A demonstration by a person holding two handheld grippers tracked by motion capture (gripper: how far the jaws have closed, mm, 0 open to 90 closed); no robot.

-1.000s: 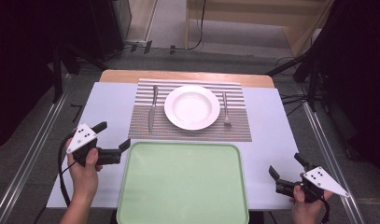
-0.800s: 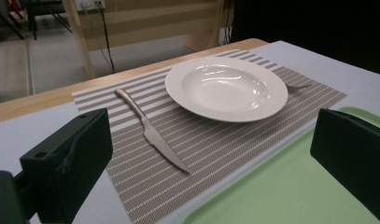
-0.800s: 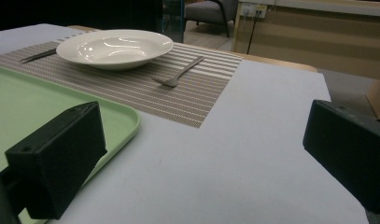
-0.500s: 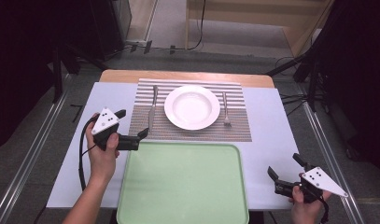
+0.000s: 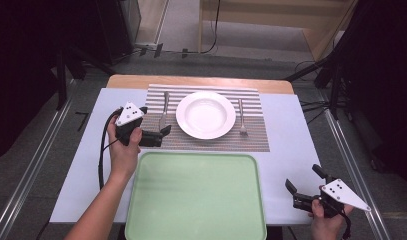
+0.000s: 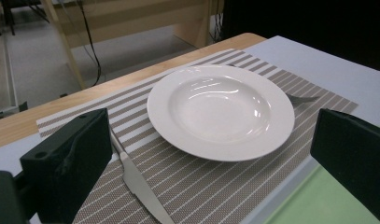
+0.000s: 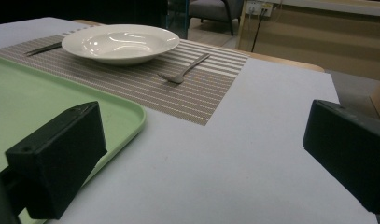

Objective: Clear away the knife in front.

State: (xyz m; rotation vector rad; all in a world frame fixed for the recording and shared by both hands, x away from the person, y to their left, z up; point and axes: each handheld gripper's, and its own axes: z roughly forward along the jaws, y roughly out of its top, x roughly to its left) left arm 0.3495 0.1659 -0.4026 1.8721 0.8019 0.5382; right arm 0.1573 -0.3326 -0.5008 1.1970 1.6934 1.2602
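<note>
our left gripper [image 5: 163, 134] hovers by the knife [image 5: 164, 111] left of the plate [image 5: 206, 114], fingers apart. our right gripper [image 5: 303, 186] waits near right, fingers apart too.

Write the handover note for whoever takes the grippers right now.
Left gripper: open, empty, at the knife's near end on the mat.
Right gripper: open, empty, near the table's front right corner, beside the tray.
Plate mid-mat, knife to its left, fork to its right.
Done: nothing gripped or moved onto the tray.
Left: probably close on the knife; the rest looks untouched.
</note>
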